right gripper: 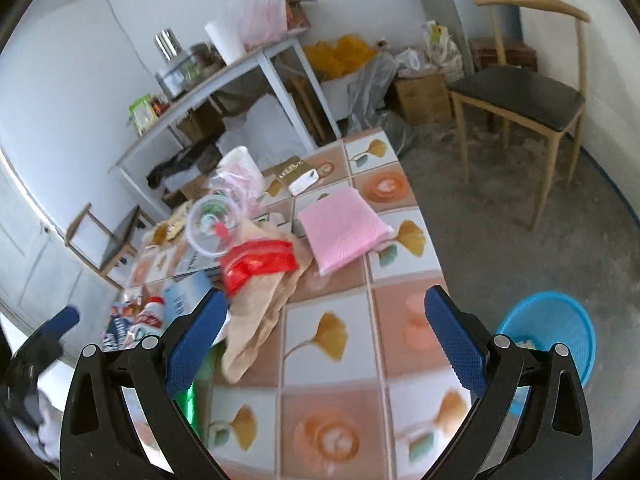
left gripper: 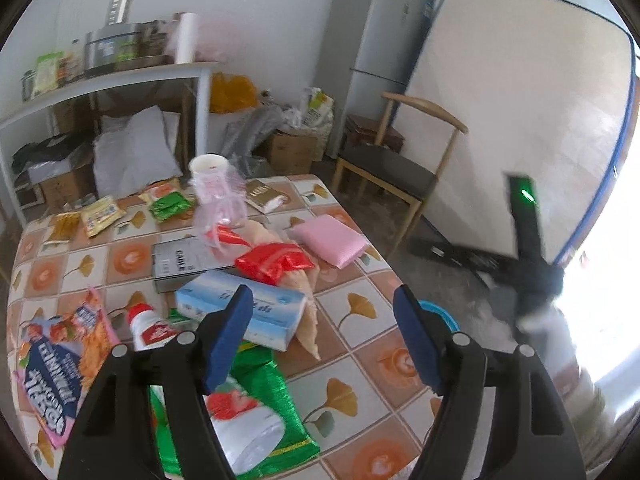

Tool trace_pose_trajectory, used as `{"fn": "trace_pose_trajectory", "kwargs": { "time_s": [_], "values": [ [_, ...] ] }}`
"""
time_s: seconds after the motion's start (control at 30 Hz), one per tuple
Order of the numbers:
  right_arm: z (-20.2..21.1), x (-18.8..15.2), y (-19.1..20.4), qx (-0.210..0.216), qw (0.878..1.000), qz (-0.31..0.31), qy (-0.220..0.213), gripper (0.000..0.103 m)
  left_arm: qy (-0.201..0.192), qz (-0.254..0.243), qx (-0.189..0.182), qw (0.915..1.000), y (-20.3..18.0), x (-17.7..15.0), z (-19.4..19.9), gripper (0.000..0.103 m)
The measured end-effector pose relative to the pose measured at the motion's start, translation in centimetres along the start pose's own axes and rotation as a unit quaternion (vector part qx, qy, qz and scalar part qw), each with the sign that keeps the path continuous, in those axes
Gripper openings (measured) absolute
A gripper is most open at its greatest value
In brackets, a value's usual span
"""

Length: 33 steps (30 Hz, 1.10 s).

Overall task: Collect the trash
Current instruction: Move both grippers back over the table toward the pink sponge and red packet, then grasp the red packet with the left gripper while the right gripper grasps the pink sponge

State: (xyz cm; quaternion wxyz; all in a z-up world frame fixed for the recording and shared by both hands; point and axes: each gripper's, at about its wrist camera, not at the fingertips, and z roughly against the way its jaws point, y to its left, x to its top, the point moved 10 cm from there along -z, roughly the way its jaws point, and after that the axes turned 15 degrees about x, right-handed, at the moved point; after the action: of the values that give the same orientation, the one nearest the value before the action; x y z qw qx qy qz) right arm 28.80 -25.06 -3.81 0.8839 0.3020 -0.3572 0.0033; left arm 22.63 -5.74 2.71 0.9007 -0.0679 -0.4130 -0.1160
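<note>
Tiled table (right gripper: pixel 332 364), red wrapper (right gripper: pixel 256 264) beyond right hand-held gripper (right gripper: pixel 324 336) — empty, agape

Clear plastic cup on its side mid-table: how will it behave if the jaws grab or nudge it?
The clear plastic cup lies on its side, so a nudge would probably roll it. Its thin transparent wall looks light and likely to buckle under a firm squeeze. The pink film draped against it may drag along.

Right gripper (left gripper: pixel 532 248): seen from the left wrist view as a dark smear right of the claw; jaw spacing unreadable.
Blue basket (left gripper: pixel 440 314): mostly hidden behind the right finger and the table edge.
Green packet (left gripper: pixel 264 384): partly covered by the left finger below the claw.
Blue basket (right gripper: pixel 560 320): contents too blurred to identify, right of the claw.
Left gripper (right gripper: pixel 60 320): only one fingertip visible at far left.
</note>
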Motion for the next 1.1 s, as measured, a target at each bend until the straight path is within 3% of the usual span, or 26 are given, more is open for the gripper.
{"fn": "trace_pose_trajectory", "kwargs": {
  "time_s": [0.13, 0.3, 0.4, 0.47, 0.6, 0.8, 1.1],
  "values": [
    [-3.5, 1.9, -0.8, -0.012, 0.999, 0.015, 0.03, 0.095, 0.023, -0.021, -0.007, 0.9995, -0.9, 0.6, -2.3, 0.07],
    [-8.1, 3.0, -2.3, -0.027, 0.996, 0.03, 0.077, 0.095, 0.094, -0.074, -0.002, 0.9928, -1.0, 1.9, -7.8, 0.07],
    [-9.9, 3.1, -3.1, -0.034, 0.994, 0.032, 0.102, 0.095, 0.124, -0.148, 0.017, 0.981, -1.5, 1.9, -11.2, 0.07],
    [-10.9, 3.1, -3.7, -0.034, 0.992, 0.034, 0.119, 0.095, 0.142, -0.212, 0.029, 0.9664, -2.1, 1.5, -13.7, 0.07],
    [-11.9, 3.0, -4.5, -0.031, 0.989, 0.032, 0.144, 0.095, 0.176, -0.269, 0.036, 0.9462, -2.4, 0.8, -17.5, 0.07],
    [-13.2, 2.5, -4.8, -0.026, 0.984, 0.036, 0.175, 0.095, 0.214, -0.306, 0.048, 0.9263, -1.7, 0.0, -21.3, 0.07],
    [-14.7, 2.0, -5.1, -0.019, 0.979, 0.034, 0.198, 0.095, 0.241, -0.31, 0.059, 0.9179, -0.9, -0.7, -24.0, 0.07]
  ]
}}
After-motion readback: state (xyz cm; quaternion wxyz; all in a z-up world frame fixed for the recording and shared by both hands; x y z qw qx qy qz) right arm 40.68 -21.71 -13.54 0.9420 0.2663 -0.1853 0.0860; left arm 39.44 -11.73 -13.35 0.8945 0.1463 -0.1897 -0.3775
